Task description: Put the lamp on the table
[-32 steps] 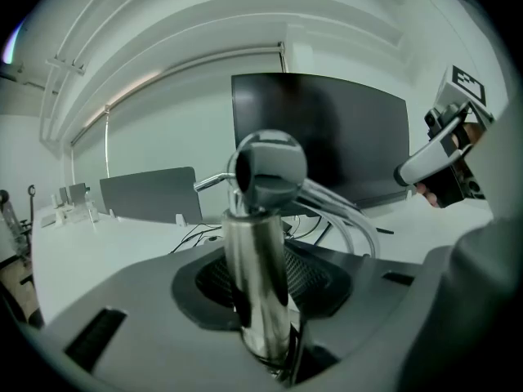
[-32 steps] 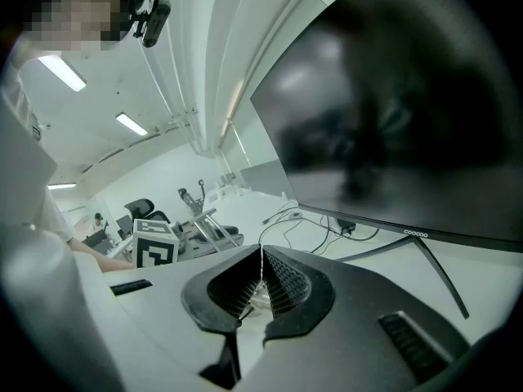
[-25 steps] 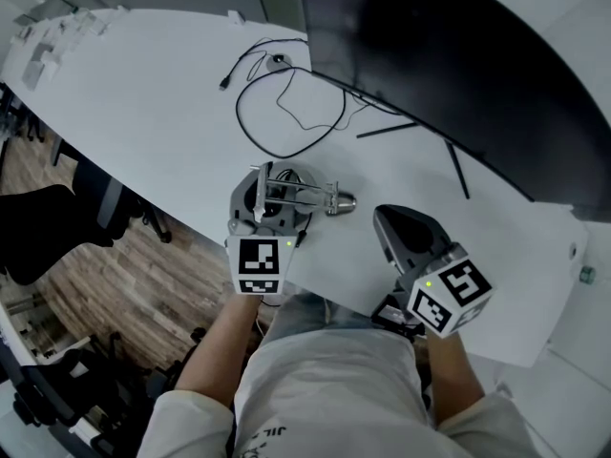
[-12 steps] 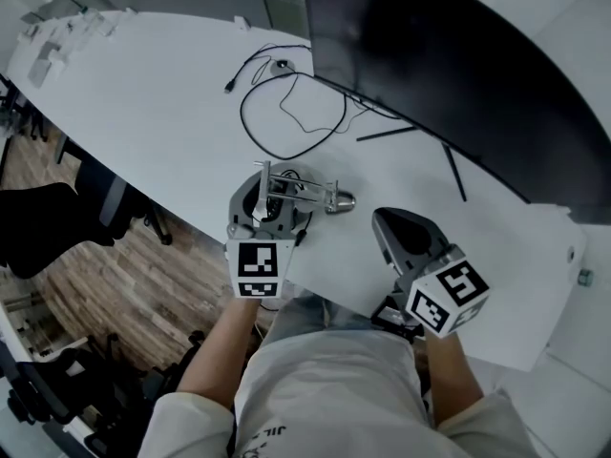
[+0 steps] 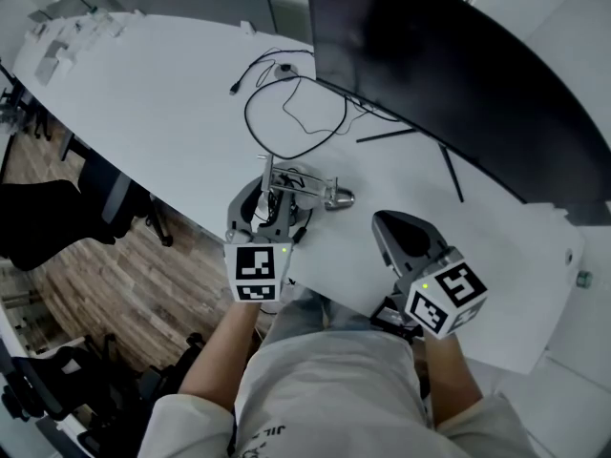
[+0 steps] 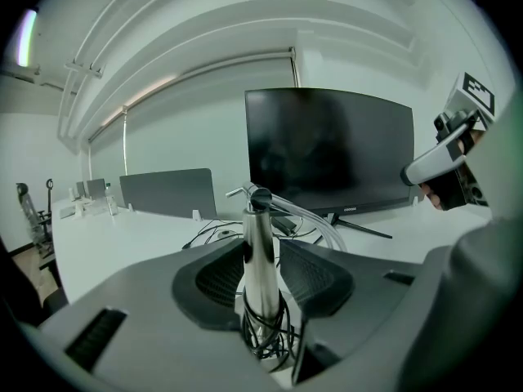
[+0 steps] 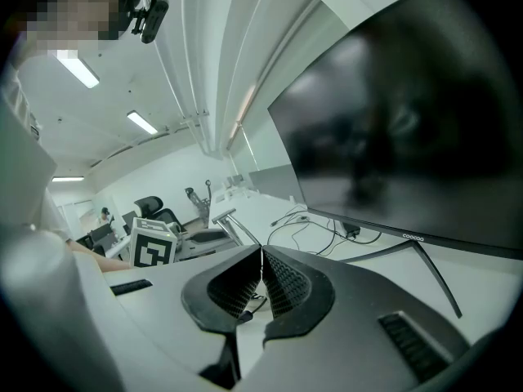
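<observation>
A small metal lamp (image 5: 304, 185) stands on the white table (image 5: 162, 93) near its front edge, its head (image 5: 339, 198) pointing right. My left gripper (image 5: 270, 201) is open, and its jaws stand either side of the lamp's upright post (image 6: 260, 243) with a slim gap. A cord is coiled round the post's foot (image 6: 263, 333). To the right, my right gripper (image 5: 384, 221) rests over the table, shut, with nothing between its pads (image 7: 278, 280). It also shows at the right edge of the left gripper view (image 6: 445, 158).
A large dark monitor (image 5: 458, 74) on thin legs stands behind the lamp. A looped black cable (image 5: 286, 113) lies left of it. Office chairs (image 5: 48, 227) stand on the wooden floor beyond the table's left edge. Small items (image 5: 57, 46) sit at the far left corner.
The left gripper has drawn a touch back toward me. The lamp stays put and the right gripper has not moved.
</observation>
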{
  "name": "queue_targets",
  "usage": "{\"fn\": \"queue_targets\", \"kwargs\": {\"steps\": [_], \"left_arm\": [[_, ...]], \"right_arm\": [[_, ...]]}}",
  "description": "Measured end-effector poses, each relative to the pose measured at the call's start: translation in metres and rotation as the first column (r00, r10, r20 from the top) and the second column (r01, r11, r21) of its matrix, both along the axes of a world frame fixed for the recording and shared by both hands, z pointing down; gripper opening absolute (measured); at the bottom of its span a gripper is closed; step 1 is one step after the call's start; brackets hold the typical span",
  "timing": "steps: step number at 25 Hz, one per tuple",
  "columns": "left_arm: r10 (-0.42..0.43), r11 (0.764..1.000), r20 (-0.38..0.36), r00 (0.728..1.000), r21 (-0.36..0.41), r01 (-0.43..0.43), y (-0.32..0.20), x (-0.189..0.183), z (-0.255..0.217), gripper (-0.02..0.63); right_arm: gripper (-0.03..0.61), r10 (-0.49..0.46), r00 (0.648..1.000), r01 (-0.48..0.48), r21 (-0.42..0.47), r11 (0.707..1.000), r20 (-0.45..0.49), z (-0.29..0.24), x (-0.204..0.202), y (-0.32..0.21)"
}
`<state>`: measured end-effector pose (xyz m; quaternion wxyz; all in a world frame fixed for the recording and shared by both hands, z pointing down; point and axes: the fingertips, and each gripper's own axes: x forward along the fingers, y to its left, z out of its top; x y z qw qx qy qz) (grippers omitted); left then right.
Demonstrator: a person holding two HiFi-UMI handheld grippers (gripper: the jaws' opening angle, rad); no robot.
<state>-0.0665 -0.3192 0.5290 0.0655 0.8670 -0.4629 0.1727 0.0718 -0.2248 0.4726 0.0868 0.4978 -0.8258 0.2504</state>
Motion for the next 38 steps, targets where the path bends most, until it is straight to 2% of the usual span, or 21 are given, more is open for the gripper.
{"fn": "queue_targets", "kwargs": {"steps": [9, 13, 20, 27, 31, 35, 38], "left_arm": [[-0.041, 0.999, -0.025, 0.999, -0.031, 0.041, 0.017, -0.013, -0.006, 0.13], [-0.04, 0.996, -0.024, 0.999, -0.075, 0.038, 0.031, -0.019, -0.005, 0.112], [-0.054, 0.994, -0.037, 0.998, -0.096, 0.051, 0.056, -0.028, -0.039, 0.046], [0.0, 0.998, -0.099, 0.995, -0.07, -0.007, 0.072, -0.015, -0.081, 0.003], [0.031, 0.995, -0.093, 0.995, -0.093, -0.04, 0.077, -0.011, -0.079, 0.002], [0.071, 0.992, -0.044, 0.996, -0.105, -0.076, 0.086, -0.008, -0.076, 0.003], [0.063, 0.993, -0.037, 0.997, -0.1, -0.066, 0.084, -0.013, -0.074, 0.002]], "right_arm": [[0.032, -0.001, 1.0, 0.001, 0.028, 1.0, -0.004, -0.011, -0.001, 0.006], [0.032, 0.001, 1.0, 0.0, 0.042, 0.999, -0.006, -0.017, -0.001, 0.006], [0.032, -0.013, 1.0, 0.014, 0.072, 0.997, -0.011, -0.033, -0.004, 0.008], [0.032, -0.035, 0.999, 0.036, 0.097, 0.995, -0.016, -0.045, -0.009, 0.007], [0.032, -0.047, 0.999, 0.05, 0.091, 0.995, -0.027, -0.043, -0.013, 0.009], [0.031, -0.075, 0.996, 0.078, 0.087, 0.993, -0.04, -0.042, -0.016, 0.012], [0.031, -0.081, 0.996, 0.084, 0.084, 0.993, -0.046, -0.042, -0.018, 0.013]]}}
